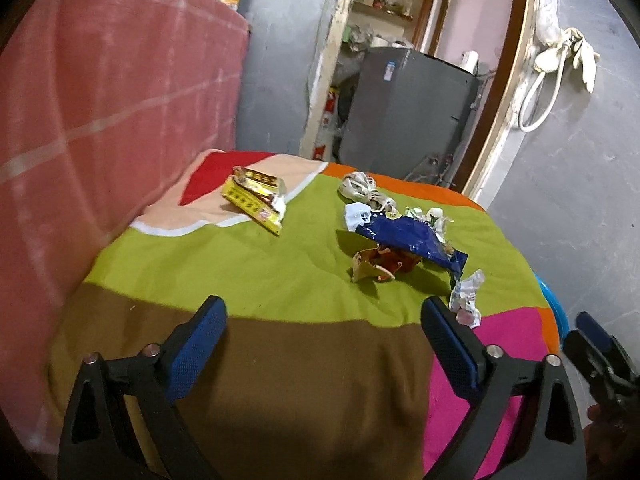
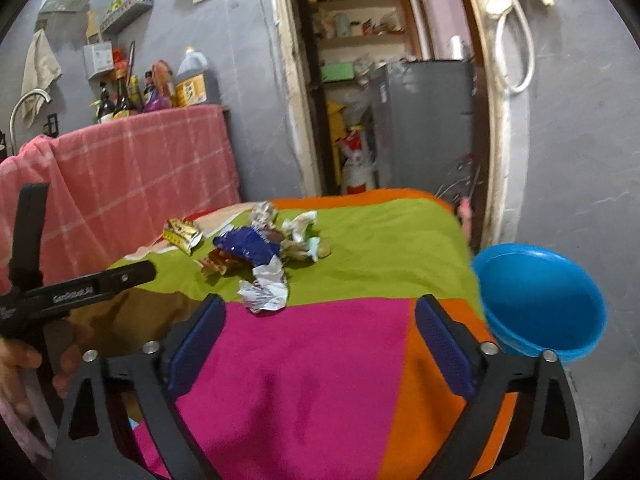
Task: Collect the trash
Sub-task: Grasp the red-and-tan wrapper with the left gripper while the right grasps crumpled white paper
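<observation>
Trash lies on a table under a multicoloured cloth (image 1: 248, 264): a yellow wrapper (image 1: 256, 198), a blue foil packet (image 1: 412, 240), a torn brown carton (image 1: 372, 266), crumpled white paper (image 1: 466, 298) and a pale wad (image 1: 360, 186) further back. My left gripper (image 1: 324, 328) hovers open over the brown patch, short of the trash, with nothing between its blue pads. In the right wrist view my right gripper (image 2: 320, 326) is open and bare over the pink patch; the crumpled white paper (image 2: 266, 290) lies just ahead of it, with the blue packet (image 2: 248, 246) and yellow wrapper (image 2: 182, 234) beyond.
A blue plastic bowl (image 2: 540, 300) sits at the table's right edge. A pink checked cloth (image 2: 132, 184) hangs over a counter on the left, with bottles (image 2: 128, 96) behind it. A doorway with a grey fridge (image 2: 424, 124) lies beyond the table. The other gripper's frame (image 2: 80, 288) shows at left.
</observation>
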Tool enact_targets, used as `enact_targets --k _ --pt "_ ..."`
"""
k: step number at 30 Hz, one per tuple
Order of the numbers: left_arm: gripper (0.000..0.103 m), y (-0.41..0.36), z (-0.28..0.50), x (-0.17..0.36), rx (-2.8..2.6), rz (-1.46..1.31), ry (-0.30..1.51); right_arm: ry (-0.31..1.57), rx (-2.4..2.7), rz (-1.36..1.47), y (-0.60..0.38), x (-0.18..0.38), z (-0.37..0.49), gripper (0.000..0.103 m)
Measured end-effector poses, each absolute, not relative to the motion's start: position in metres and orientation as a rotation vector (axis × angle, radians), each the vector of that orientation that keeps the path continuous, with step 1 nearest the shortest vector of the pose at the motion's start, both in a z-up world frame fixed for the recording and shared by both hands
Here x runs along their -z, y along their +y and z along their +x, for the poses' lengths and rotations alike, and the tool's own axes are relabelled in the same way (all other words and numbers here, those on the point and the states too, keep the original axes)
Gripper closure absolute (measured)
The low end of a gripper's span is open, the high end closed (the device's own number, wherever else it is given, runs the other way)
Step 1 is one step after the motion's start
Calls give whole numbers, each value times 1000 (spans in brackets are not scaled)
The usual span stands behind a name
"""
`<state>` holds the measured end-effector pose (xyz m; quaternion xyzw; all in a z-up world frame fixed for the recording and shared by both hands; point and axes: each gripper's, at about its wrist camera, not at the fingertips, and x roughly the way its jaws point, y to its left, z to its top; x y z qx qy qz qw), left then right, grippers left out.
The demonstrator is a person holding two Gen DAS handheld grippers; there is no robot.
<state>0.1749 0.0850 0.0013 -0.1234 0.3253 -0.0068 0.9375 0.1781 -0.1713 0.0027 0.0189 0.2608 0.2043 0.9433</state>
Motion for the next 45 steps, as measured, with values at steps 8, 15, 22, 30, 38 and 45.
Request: enact_targets --k 8,15,22,30,38,45 --pt "28 83 196 4 70 -238 718 680 -526 18 -140 12 220 27" --pt "34 84 209 8 103 -239 759 771 -564 -53 -117 27 247 45" --pt "43 76 232 8 150 -219 779 789 -585 -54 -116 31 260 60" --pt "57 69 253 20 211 -196 829 795 -601 -36 -121 34 257 72" --pt "79 66 262 23 232 -172 858 792 -599 -26 -124 35 249 81" --pt "90 67 248 21 229 -214 862 775 -589 8 -130 33 242 84"
